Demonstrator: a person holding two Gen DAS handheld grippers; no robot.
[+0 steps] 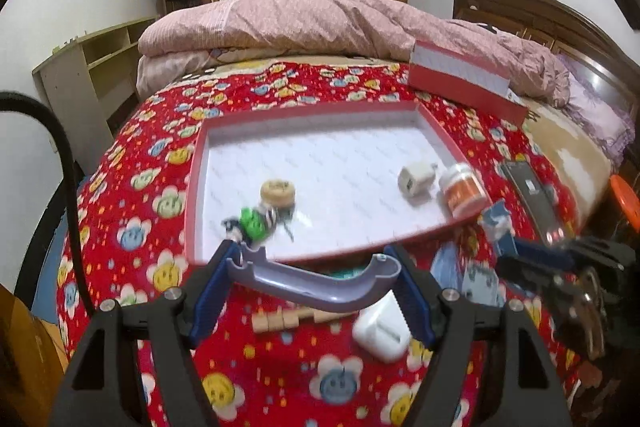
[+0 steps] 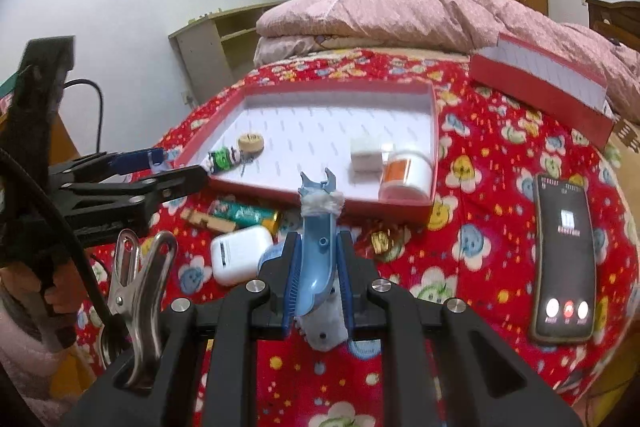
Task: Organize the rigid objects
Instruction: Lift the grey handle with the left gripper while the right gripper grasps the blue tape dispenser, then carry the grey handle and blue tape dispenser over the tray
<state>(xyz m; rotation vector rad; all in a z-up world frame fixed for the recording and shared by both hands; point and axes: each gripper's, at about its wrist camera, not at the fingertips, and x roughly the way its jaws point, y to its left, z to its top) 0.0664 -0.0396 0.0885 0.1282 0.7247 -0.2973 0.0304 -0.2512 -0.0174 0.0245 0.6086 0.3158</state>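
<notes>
A shallow red-rimmed white tray (image 1: 436,131) (image 2: 434,115) lies on the red flowered bedspread. In it are a wooden disc (image 1: 277,191) (image 2: 251,142), a green toy (image 1: 253,222) (image 2: 222,158), a white cube plug (image 1: 416,183) (image 2: 366,153) and a white jar with an orange label (image 1: 464,193) (image 2: 406,173). My left gripper (image 1: 314,281) is shut on a lilac curved plastic piece (image 1: 316,283) just in front of the tray's near rim. My right gripper (image 2: 318,267) is shut on a blue plastic piece with a forked tip (image 2: 318,239).
On the bedspread before the tray lie a white earbud case (image 1: 380,331) (image 2: 240,255), a wooden clip (image 1: 280,319) (image 2: 208,221), a green battery (image 2: 248,215) and a gold wrapper (image 2: 380,239). A phone (image 2: 564,263) (image 1: 532,199) lies right. A red box lid (image 1: 464,83) (image 2: 544,87) and pink quilt (image 1: 304,23) lie behind.
</notes>
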